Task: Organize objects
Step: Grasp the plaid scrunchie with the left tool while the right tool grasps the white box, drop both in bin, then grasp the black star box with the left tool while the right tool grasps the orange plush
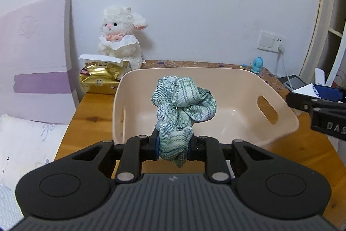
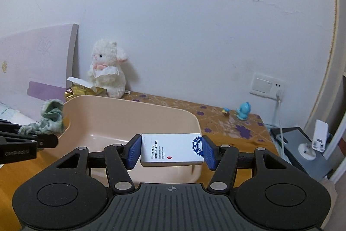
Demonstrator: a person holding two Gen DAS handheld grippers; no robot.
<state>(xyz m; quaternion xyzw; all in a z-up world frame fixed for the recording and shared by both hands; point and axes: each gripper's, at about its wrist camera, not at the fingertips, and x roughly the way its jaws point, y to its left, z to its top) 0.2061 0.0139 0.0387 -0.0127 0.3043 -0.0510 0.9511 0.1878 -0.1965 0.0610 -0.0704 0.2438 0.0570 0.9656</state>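
Grippers on both sides carry something, and the peach plastic basket (image 1: 281, 114) on the wooden worktop (image 1: 95, 114) serves as the landmark. The left gripper (image 1: 173, 147) is clamped on a green plaid scrunchie (image 1: 183, 101), which bunches up above the blue pads and hangs over the basket's near rim, in front of its hollow. The right gripper (image 2: 171, 152) is clamped on a small white box (image 2: 170, 148) printed "PREFERRED HOTEL SUPPLIES" with a blue round seal, held flat above the basket's near right corner. Seen from the right wrist, the scrunchie sits at the basket's left end, by the handle slot.

Behind the basket, against the wall, sits a white plush lamb (image 1: 121, 36) with a pink bow, and a gold foil packet (image 1: 100, 77) lies just left of the basket's far corner. A small blue figurine (image 1: 257, 64) stands beyond the basket's far right corner, near a wall socket (image 1: 270, 40). A lilac headboard (image 1: 36, 57) rises left of the basket.
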